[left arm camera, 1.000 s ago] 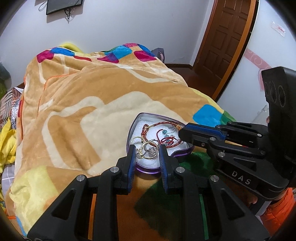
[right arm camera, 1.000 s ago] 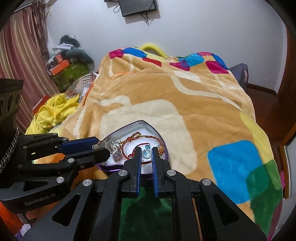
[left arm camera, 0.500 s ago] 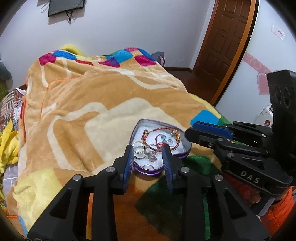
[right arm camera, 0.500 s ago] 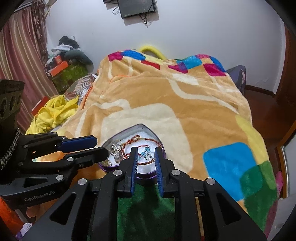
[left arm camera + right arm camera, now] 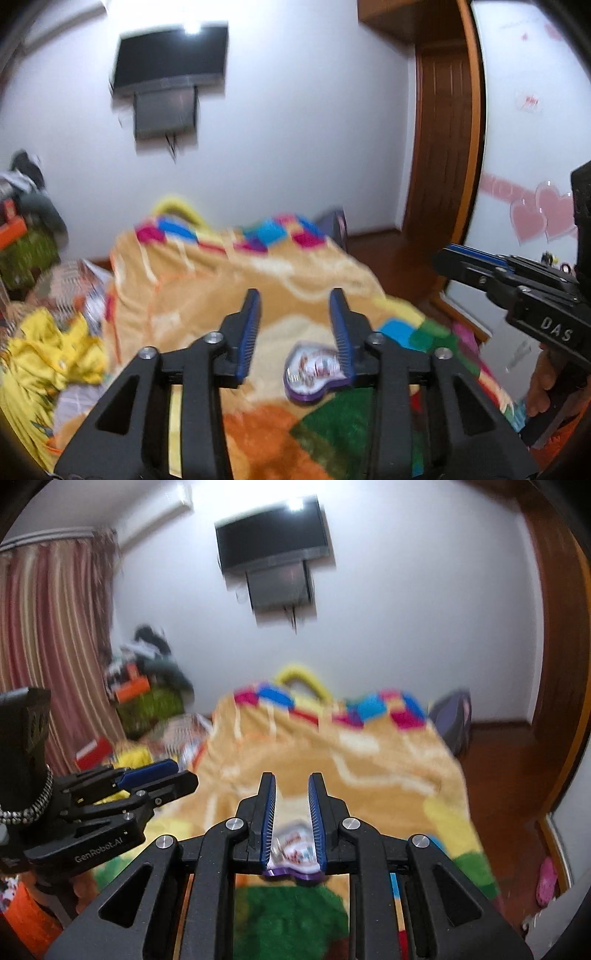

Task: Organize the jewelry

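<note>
A purple heart-shaped tin (image 5: pixel 314 373) with red bracelets and rings inside lies on the blanket-covered bed (image 5: pixel 207 291). It also shows, blurred, in the right wrist view (image 5: pixel 293 853). My left gripper (image 5: pixel 295 306) is open and empty, raised above and behind the tin. My right gripper (image 5: pixel 291 792) is open and empty, also lifted back from the tin. Each gripper shows in the other's view, the right gripper (image 5: pixel 476 269) and the left gripper (image 5: pixel 155 775). Both views are motion-blurred.
A wall-mounted TV (image 5: pixel 273 542) hangs on the far wall. Yellow clothes (image 5: pixel 48 350) and clutter (image 5: pixel 147 686) lie left of the bed. A wooden door (image 5: pixel 443 147) stands at the right. A striped curtain (image 5: pixel 48 646) hangs at the left.
Both grippers have lifted up and drawn back from the tin, tilting upward so the wall and TV come into view. Both jaws have opened wider. The jewelry stays in the tin.
</note>
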A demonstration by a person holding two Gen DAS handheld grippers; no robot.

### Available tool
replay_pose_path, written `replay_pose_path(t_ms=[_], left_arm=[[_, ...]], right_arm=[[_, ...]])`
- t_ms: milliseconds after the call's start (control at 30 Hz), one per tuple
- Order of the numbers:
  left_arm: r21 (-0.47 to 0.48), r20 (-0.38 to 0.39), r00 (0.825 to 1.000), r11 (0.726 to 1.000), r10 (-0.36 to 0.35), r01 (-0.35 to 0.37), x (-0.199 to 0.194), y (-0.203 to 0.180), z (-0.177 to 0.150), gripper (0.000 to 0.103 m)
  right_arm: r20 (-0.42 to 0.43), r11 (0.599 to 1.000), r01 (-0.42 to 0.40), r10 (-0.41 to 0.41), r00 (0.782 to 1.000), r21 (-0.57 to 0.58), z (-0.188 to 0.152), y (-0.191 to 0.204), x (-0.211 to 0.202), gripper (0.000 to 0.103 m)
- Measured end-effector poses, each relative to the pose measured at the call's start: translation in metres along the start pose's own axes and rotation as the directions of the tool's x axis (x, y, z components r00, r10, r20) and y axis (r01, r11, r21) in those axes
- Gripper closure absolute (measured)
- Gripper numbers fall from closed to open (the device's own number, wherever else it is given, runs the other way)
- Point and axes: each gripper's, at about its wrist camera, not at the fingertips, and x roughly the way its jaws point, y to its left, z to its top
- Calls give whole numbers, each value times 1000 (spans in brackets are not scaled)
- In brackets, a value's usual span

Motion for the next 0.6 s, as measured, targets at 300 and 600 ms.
replay_pose_path(t_ms=[300,600], left_arm=[[13,225,973,998,50,-55,-85,-17,18,41],[-26,303,948,995,99,-96,-123,-15,12,3]], right_arm=[[232,998,58,-47,972,-41,19,38,-81,86],[282,991,122,-103,954,-52,14,54,-93,42]])
